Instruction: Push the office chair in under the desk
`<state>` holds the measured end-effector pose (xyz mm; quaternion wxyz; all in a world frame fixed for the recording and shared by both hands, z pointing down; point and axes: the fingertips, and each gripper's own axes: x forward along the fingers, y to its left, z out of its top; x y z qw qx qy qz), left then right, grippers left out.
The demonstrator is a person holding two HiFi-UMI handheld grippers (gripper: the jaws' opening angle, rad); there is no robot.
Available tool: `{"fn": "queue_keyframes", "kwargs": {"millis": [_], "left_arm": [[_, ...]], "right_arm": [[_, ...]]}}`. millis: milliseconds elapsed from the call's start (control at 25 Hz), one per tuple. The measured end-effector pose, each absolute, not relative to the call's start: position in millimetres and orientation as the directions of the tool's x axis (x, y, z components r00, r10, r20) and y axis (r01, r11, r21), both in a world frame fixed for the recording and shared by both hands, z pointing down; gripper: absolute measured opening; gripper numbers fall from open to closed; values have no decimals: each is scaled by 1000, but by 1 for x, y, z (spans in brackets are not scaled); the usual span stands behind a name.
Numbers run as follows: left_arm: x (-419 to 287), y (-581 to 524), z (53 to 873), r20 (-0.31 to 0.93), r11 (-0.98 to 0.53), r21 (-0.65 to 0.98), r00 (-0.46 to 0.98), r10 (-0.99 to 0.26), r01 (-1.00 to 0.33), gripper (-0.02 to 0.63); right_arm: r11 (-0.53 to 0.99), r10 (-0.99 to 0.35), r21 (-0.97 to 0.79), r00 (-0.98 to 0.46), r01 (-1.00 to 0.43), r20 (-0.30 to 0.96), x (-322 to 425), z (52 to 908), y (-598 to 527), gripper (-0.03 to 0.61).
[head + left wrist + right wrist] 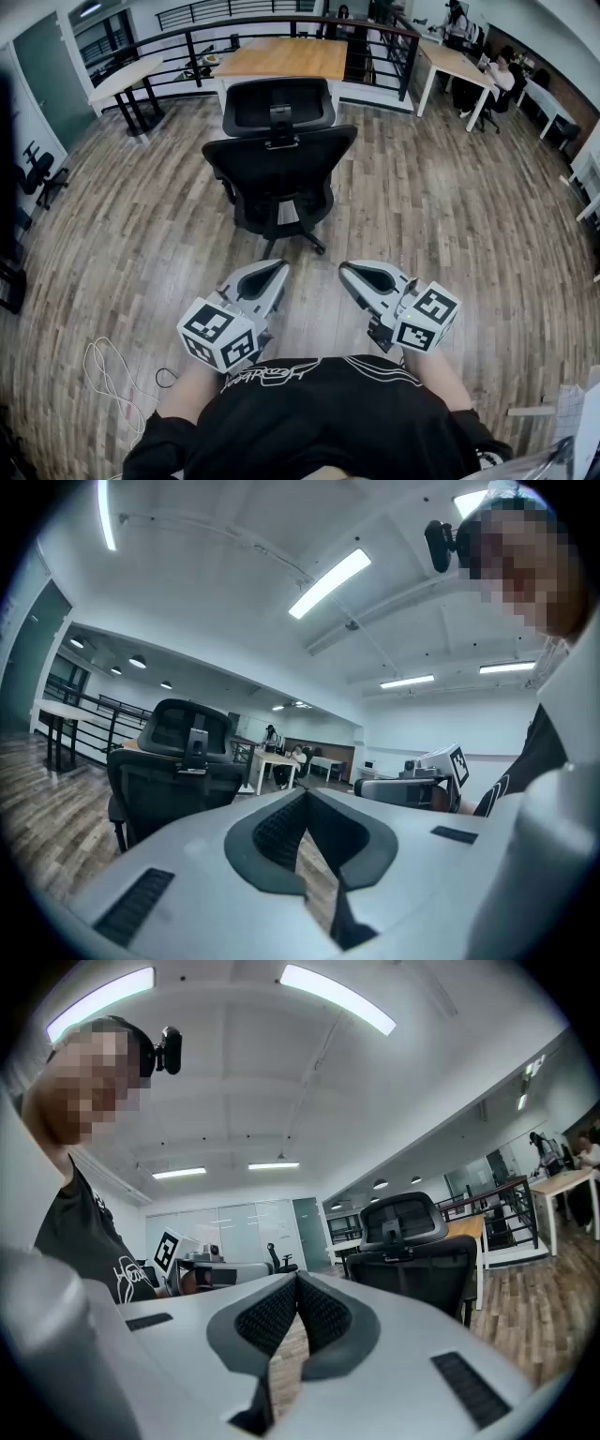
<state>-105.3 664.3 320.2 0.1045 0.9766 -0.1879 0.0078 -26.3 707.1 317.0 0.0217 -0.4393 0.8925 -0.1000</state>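
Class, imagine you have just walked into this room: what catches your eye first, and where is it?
A black chair stands alone in the middle of the wood floor, its back to the viewer, short of the wooden desk beyond it. Nearest the viewer, the left gripper and right gripper point at the chair side by side, jaws shut and empty, not touching it.

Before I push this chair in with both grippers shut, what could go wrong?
The chair stands on a wheeled base, so an off-centre push from the left gripper or right gripper may swing it sideways. Its headrest rises high and might hit the desk edge.
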Motion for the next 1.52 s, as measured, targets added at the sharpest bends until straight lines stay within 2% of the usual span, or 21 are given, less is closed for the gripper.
{"fn": "queue_keyframes", "kwargs": {"millis": [560, 840, 1080, 1160, 1280, 1440, 1520], "left_arm": [[-103, 621, 343, 94, -896, 218, 922, -376, -388, 8], [-87, 538, 362, 121, -890, 229, 919, -376, -394, 9], [-96, 438, 377, 172, -859, 160, 870, -462, -487, 12], [-104, 405, 382, 198, -849, 104, 848, -492, -517, 31], [-122, 357, 397, 257, -830, 21, 805, -535, -558, 123], [-143, 303, 406, 288, -794, -71, 750, -596, -604, 186], [-147, 283, 408, 304, -791, -140, 734, -607, -596, 238]], "right_arm": [[552, -813, -229, -579, -802, 67, -11, 333, 665, 41], [488, -845, -209, -519, -847, 131, 20, 354, 589, 43], [414, -869, -157, -441, -896, 223, 57, 378, 504, 44], [375, -886, -113, -392, -920, 249, 75, 382, 476, 45], [325, -906, -33, -321, -945, 275, 97, 387, 439, 46], [280, -917, 35, -256, -959, 307, 121, 386, 402, 48], [259, -923, 86, -221, -962, 314, 132, 384, 387, 60]]}}
